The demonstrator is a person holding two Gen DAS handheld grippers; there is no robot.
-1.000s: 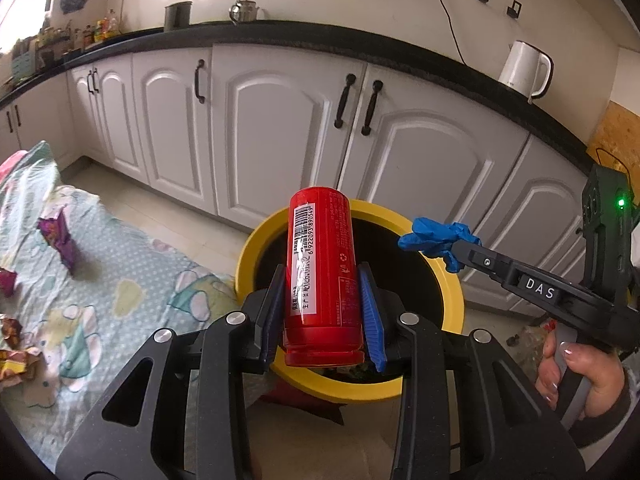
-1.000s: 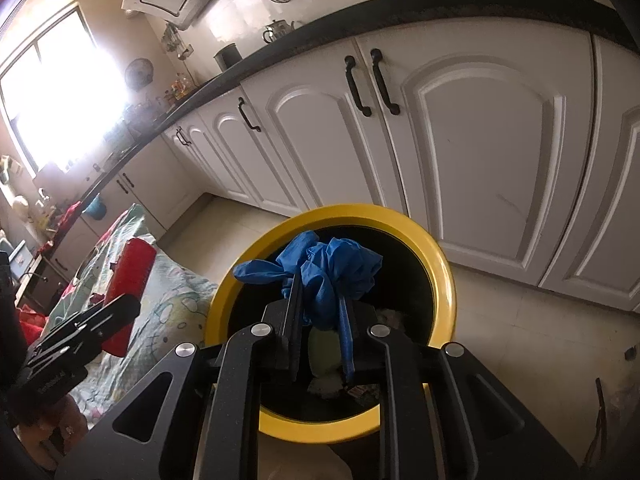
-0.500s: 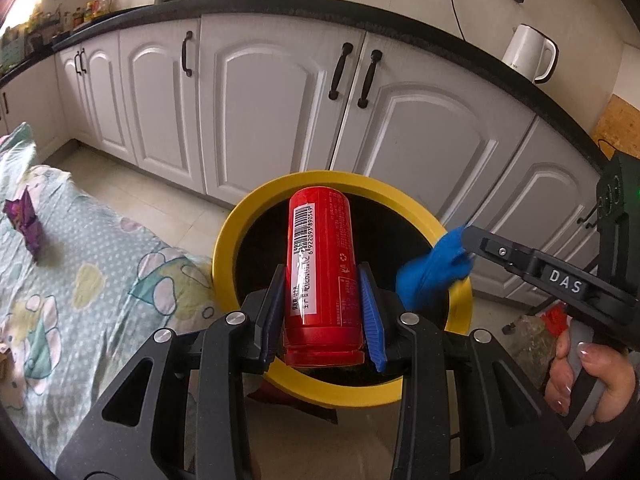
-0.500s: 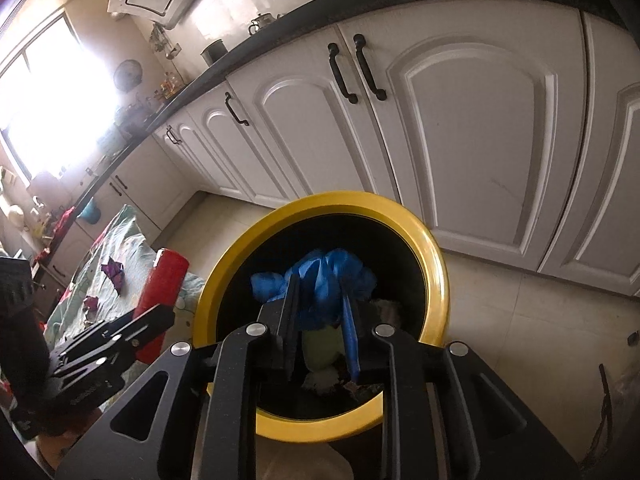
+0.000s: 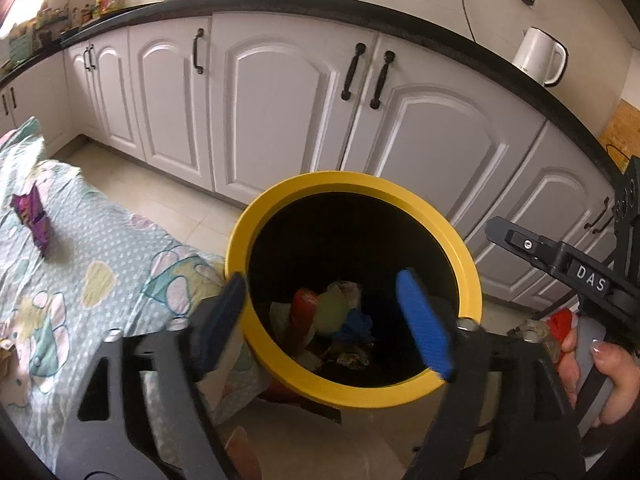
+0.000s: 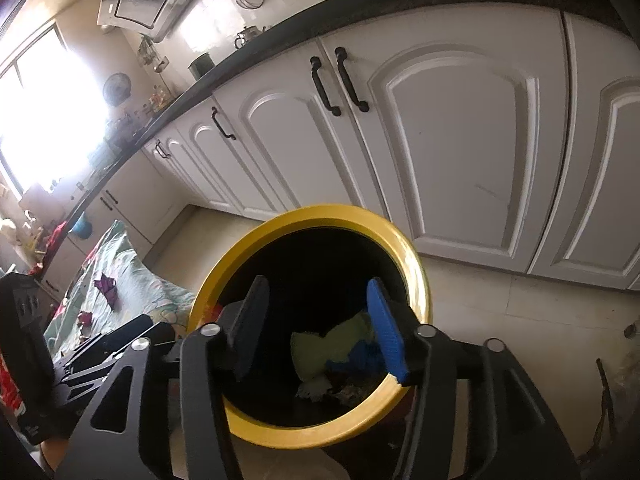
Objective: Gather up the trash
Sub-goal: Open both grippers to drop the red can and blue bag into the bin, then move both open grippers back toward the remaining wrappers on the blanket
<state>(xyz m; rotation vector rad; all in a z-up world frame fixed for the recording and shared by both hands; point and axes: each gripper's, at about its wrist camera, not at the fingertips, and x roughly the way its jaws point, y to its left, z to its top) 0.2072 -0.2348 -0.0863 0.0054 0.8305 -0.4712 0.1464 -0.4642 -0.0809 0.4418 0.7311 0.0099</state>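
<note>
Claws over the bin (image 5: 352, 390), both opening, nothing between the jaws: left claw (image 5: 340, 320), right claw (image 6: 320, 328). Red can (image 5: 302, 316) and blue glove (image 5: 356, 322) lie inside at 6 o'clock. Purple wrapper (image 5: 34, 220) waits on the bench (image 5: 112, 240) at 9 o'clock.

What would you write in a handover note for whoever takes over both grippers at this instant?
Left gripper: opening, nothing between its fingers.
Right gripper: opening, empty too.
Both hang over the round yellow-rimmed black bin.
Done: the red cylindrical can and the crumpled blue glove lie inside the bin.
Left: the purple wrapper and other scraps on the patterned cloth.
</note>
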